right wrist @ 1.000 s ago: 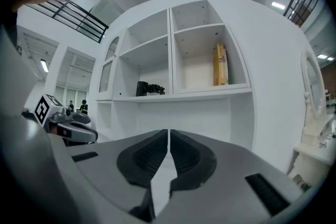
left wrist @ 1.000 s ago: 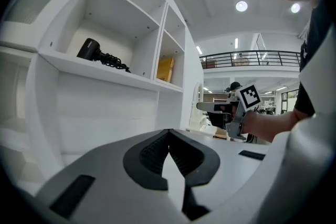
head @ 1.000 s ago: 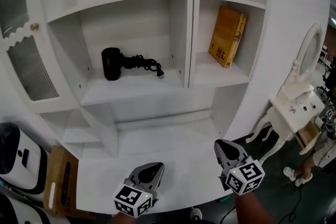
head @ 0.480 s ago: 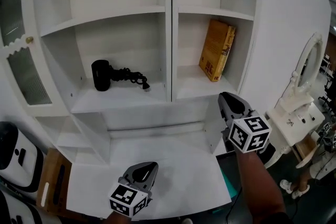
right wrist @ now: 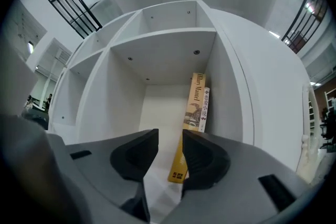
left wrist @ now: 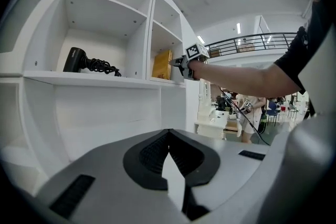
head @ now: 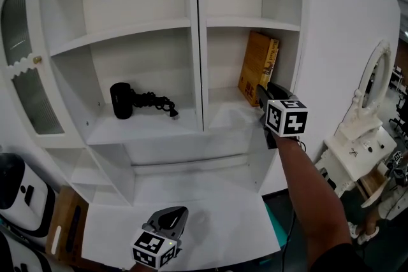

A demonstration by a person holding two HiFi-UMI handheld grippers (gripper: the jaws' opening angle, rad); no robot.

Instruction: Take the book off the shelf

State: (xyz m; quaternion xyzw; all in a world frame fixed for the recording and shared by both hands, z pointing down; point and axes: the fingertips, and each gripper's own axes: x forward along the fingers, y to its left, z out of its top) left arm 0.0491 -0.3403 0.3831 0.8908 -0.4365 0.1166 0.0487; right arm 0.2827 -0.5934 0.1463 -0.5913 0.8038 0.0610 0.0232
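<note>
Book [head: 258, 67] first: in the head view the yellow-brown volume stands in the right-hand middle compartment of the white cabinet [head: 197, 28], leaning against the right wall. A second ago my right gripper [head: 262, 91] hung low by the desk edge. Now it is raised at the mouth of that compartment, just short of the book and not touching it. My left gripper [head: 172, 216] has stayed low over the white desk [head: 217, 200]. The black hair dryer [head: 122, 100] lies in the left compartment as before, its cord coiled beside it. No writing on the book can be read from here.

In the left gripper view, my left gripper [left wrist: 169, 136] has its jaws together, with nothing between them. Past them the hair dryer [left wrist: 79, 60] sits on its shelf. Farther right the book [left wrist: 163, 64] shows as a small yellow slab, with my right gripper [left wrist: 181, 62] held out just in front of it.

In the right gripper view, my right gripper [right wrist: 169, 147] has its jaws apart and opening, and the pads press on nothing. The book [right wrist: 193, 113] stands beyond the gap, spine towards me. The spine reads "Hilary Mantel", and a white strip beside it carries Chinese characters too small for me to read.
</note>
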